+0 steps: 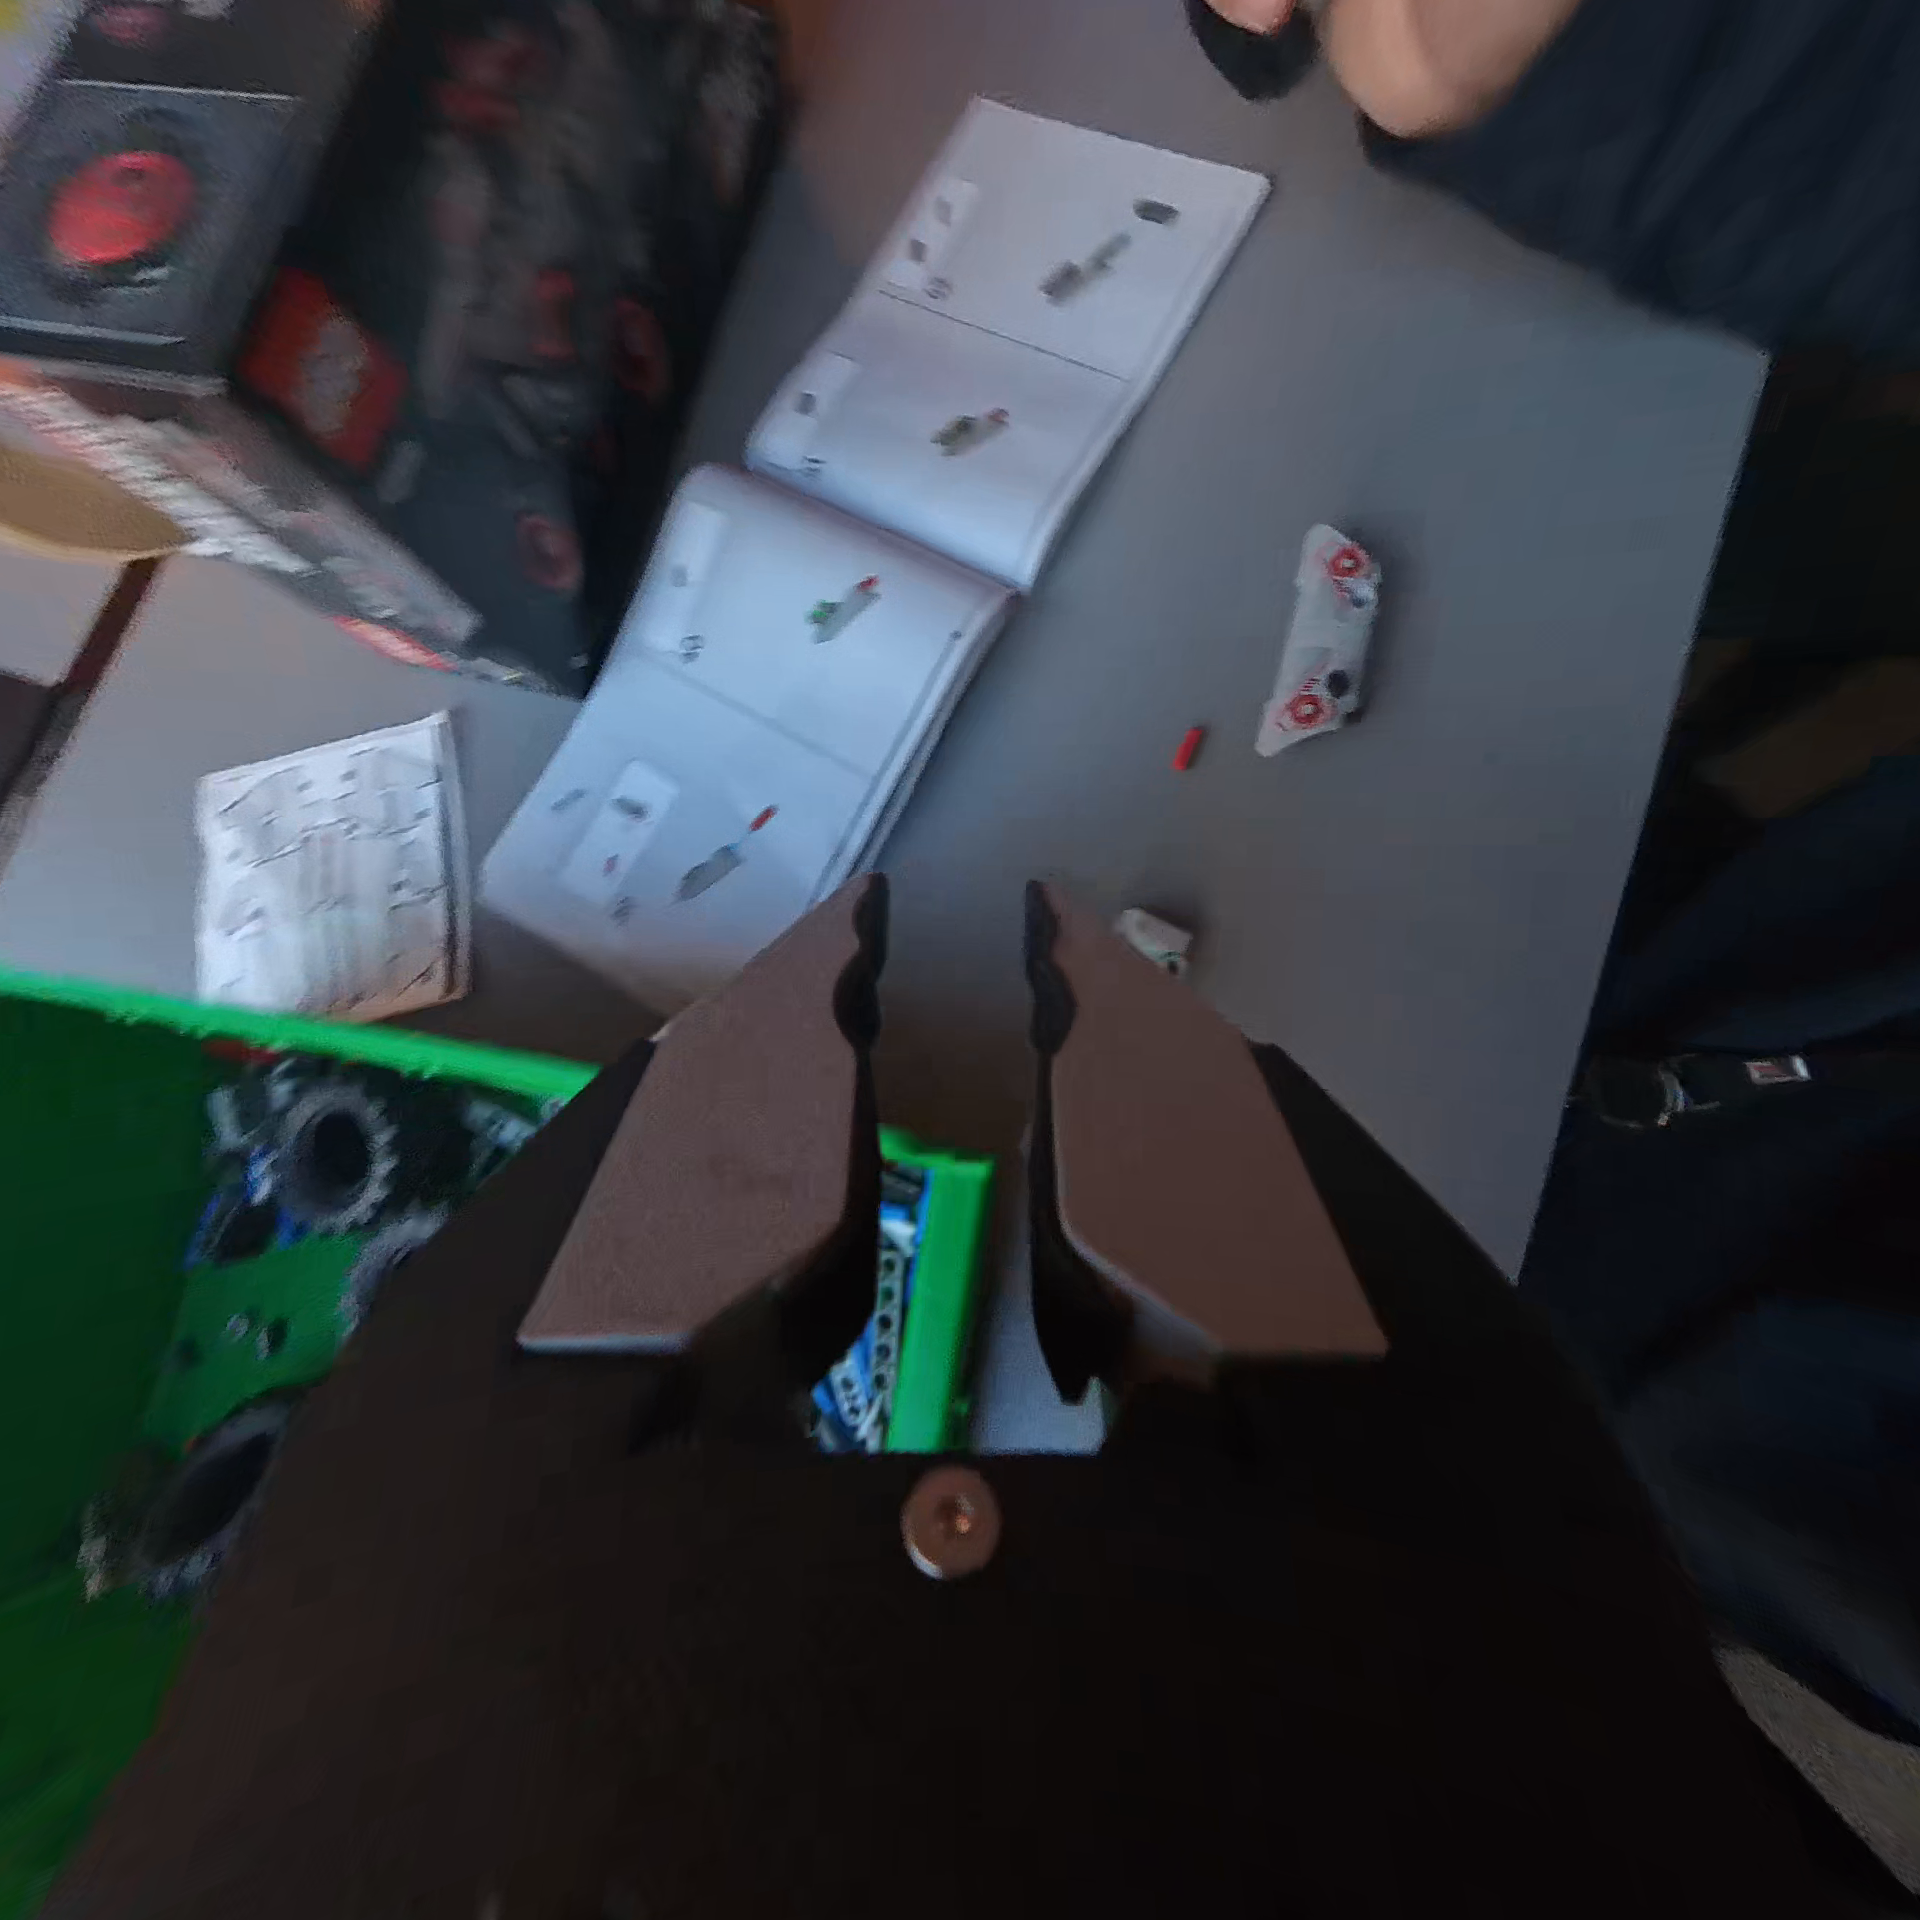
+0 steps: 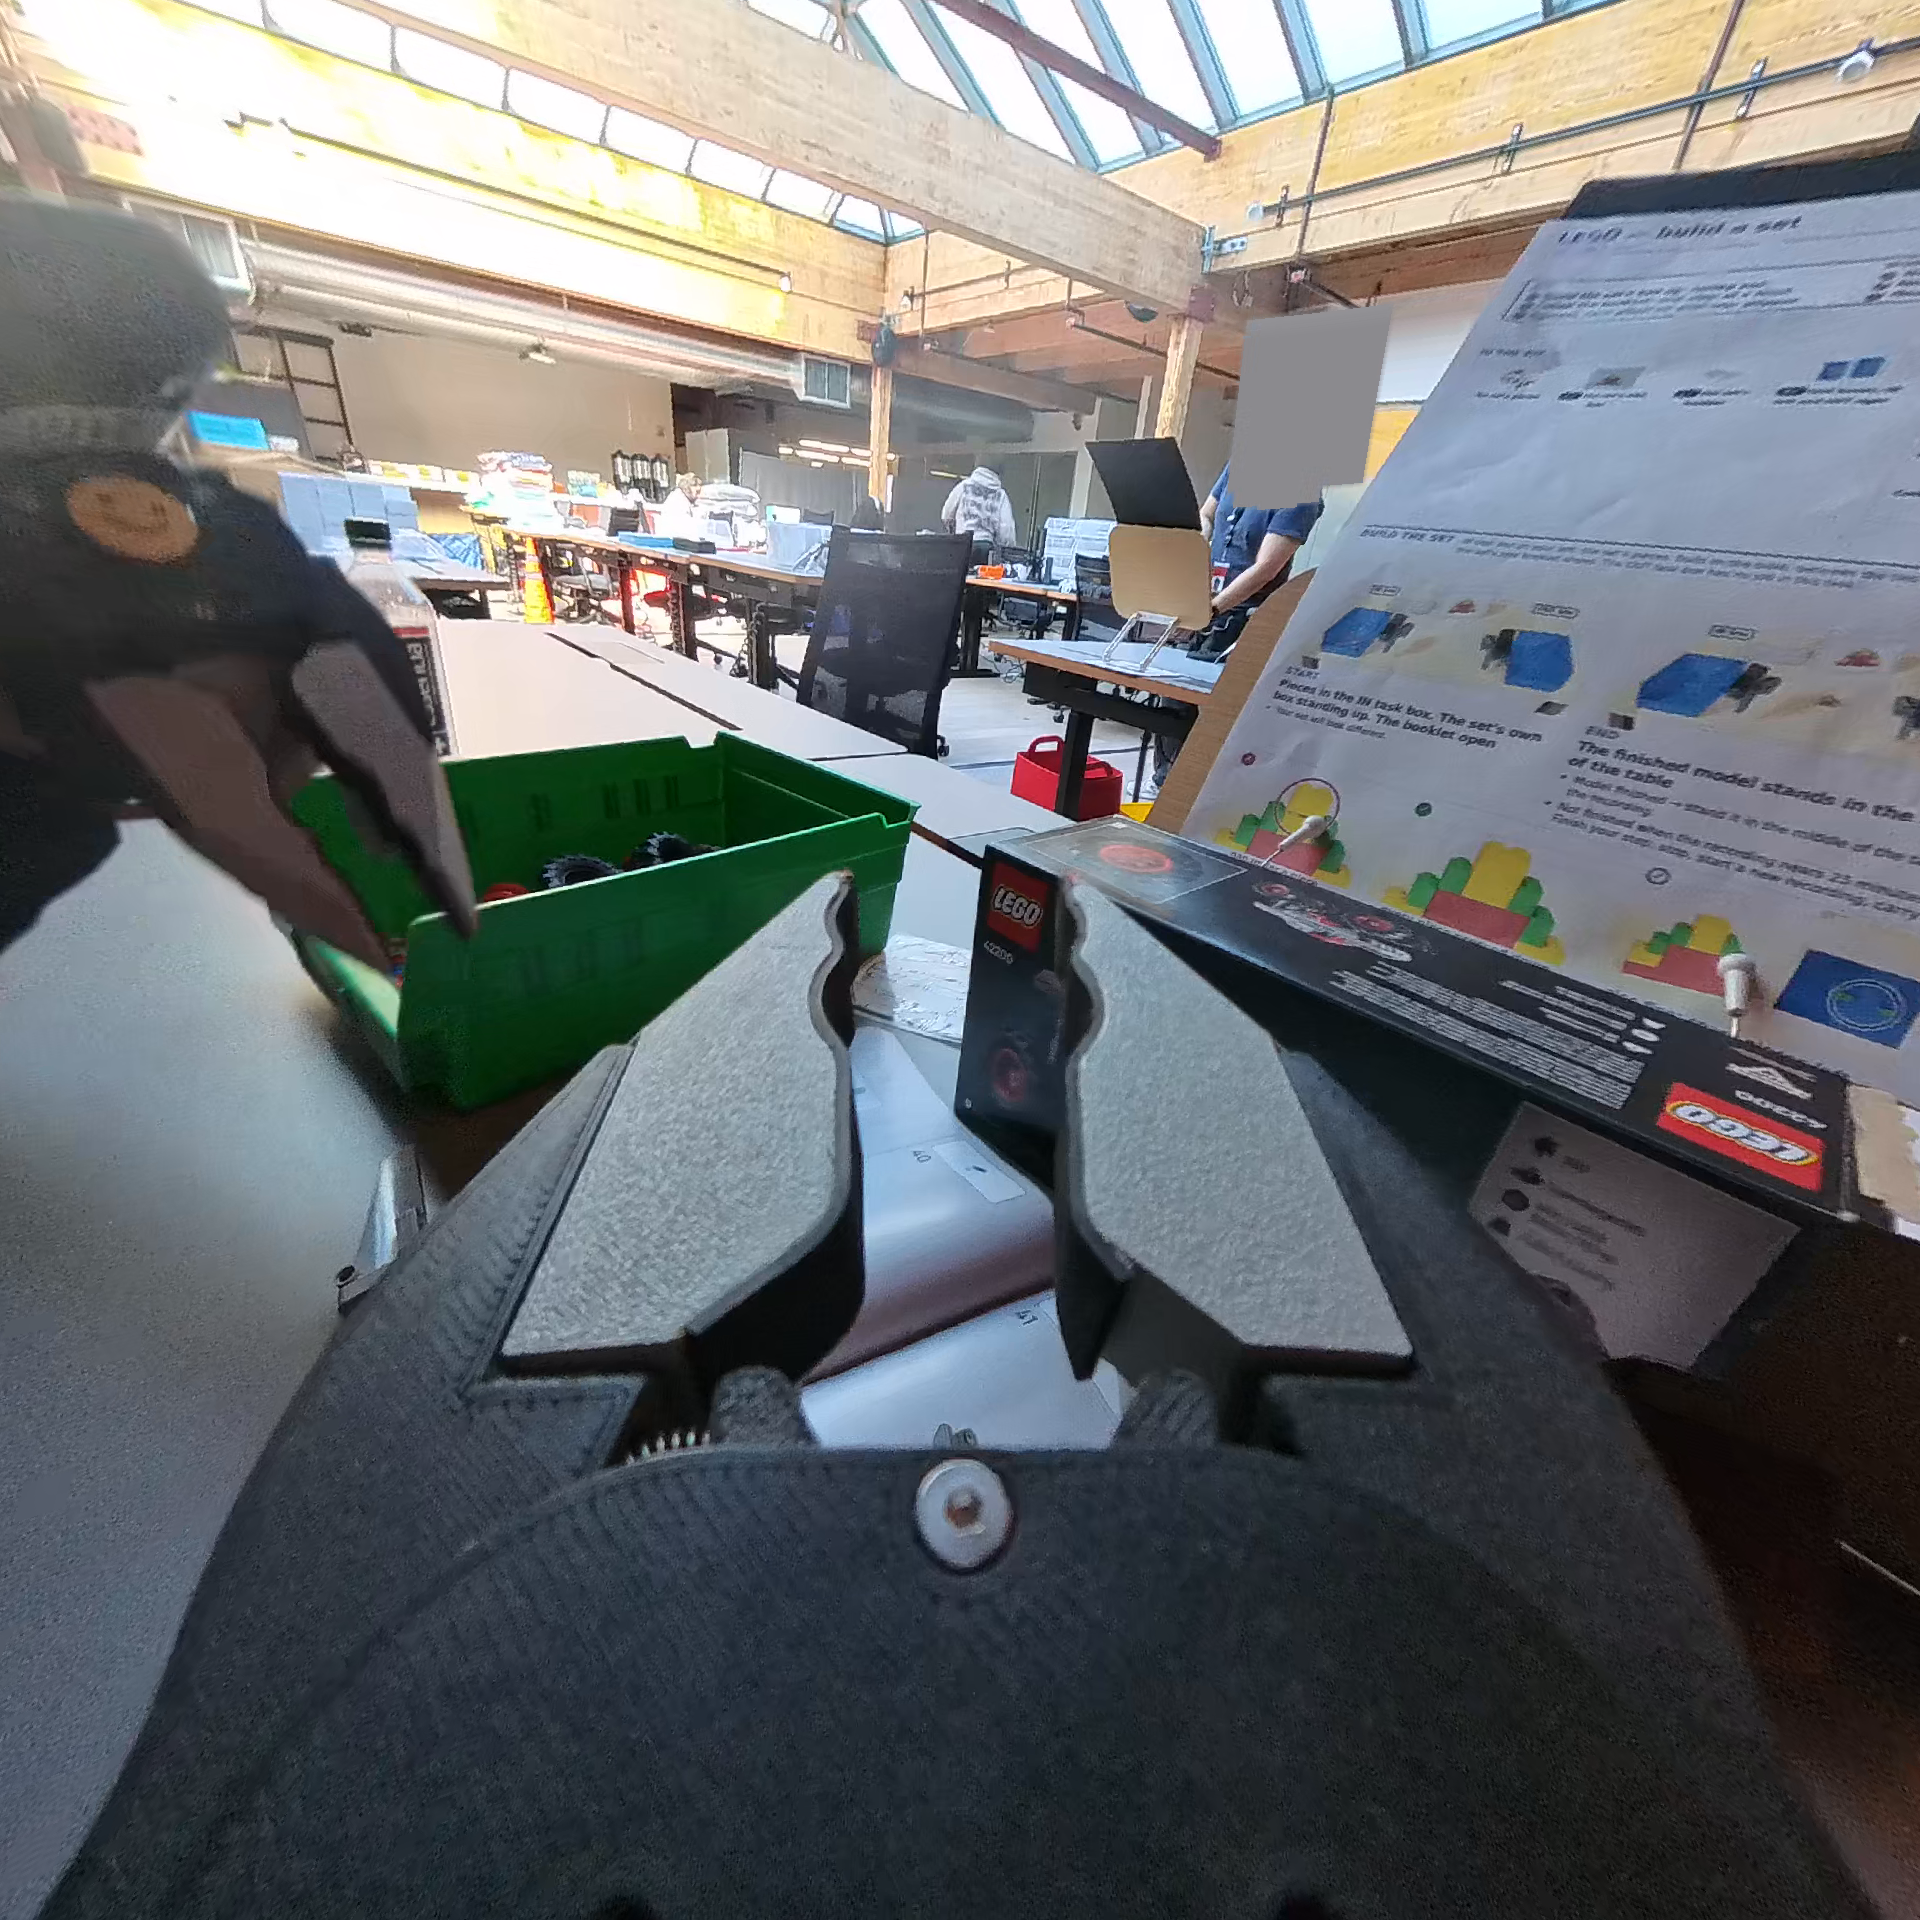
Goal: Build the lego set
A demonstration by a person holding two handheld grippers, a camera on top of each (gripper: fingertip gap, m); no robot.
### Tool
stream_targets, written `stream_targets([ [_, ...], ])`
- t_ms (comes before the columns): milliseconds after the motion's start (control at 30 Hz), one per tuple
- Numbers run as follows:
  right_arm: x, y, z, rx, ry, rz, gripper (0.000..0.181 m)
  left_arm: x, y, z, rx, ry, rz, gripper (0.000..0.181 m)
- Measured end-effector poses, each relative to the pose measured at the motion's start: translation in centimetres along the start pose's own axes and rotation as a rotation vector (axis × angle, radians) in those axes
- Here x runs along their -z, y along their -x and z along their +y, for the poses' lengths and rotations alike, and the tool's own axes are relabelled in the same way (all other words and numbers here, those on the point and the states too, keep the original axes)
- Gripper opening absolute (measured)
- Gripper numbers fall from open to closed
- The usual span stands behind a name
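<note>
— Left wrist view: my left gripper (image 1: 954, 914) hangs empty, fingers apart, over the green bin (image 1: 951, 1288) of pieces; booklet (image 1: 862, 540) open, few loose bits, blurry, on the table (image 1: 1455, 935).

— And right wrist view?

— My right gripper (image 2: 956, 914), parted and empty, faces the set box (image 2: 1351, 977). I'd say building has barely begun.

Big open workshop w/ timber beams (image 2: 831, 125) and a glazed skylight (image 2: 1091, 62) overhead; strong daylight, upper left wall blown out. Rows of long worktables (image 2: 727, 566) run to the back, stacked w/ bins & supplies. Black mesh office chair (image 2: 883, 634) sits just behind the grey counter (image 2: 156, 1195). Red tote (image 2: 1065, 779) on the floor nearby. Wooden post (image 2: 1179, 374) mid-room; ductwork (image 2: 499, 312) along the left.
</note>
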State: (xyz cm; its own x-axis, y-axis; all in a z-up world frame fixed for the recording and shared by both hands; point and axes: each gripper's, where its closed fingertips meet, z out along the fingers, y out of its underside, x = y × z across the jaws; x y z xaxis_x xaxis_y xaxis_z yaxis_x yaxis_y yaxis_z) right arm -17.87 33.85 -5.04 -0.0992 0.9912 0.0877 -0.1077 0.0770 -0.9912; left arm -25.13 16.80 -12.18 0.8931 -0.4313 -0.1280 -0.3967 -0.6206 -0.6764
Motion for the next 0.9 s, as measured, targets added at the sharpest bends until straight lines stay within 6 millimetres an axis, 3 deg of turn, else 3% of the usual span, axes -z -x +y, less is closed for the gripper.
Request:
stream_targets([
  [100,-0.7,0.5,1.2,-0.010,0.041,-0.020,0.035,1.6,3.1,0.3,0.016,-0.053,-0.121,0.036],
  [300,-2.0,1.4,3.3,0.012,0.118,-0.043,0.035,6.2,7.6,-1.6,-0.029,-0.356,-0.298,0.028],
  [467,-2.6,1.7,4.8,-0.008,0.160,-0.064,0.034,9.3,10.1,-0.6,0.035,-0.527,-0.376,0.028],
  [667,-3.3,2.3,5.9,-0.029,0.192,-0.097,0.035,9.3,12.2,0.8,0.164,-0.576,-0.389,0.029],
  [900,-3.7,2.6,6.7,-0.066,0.205,-0.120,0.034,8.2,12.1,1.2,0.198,-0.548,-0.349,0.029],
])
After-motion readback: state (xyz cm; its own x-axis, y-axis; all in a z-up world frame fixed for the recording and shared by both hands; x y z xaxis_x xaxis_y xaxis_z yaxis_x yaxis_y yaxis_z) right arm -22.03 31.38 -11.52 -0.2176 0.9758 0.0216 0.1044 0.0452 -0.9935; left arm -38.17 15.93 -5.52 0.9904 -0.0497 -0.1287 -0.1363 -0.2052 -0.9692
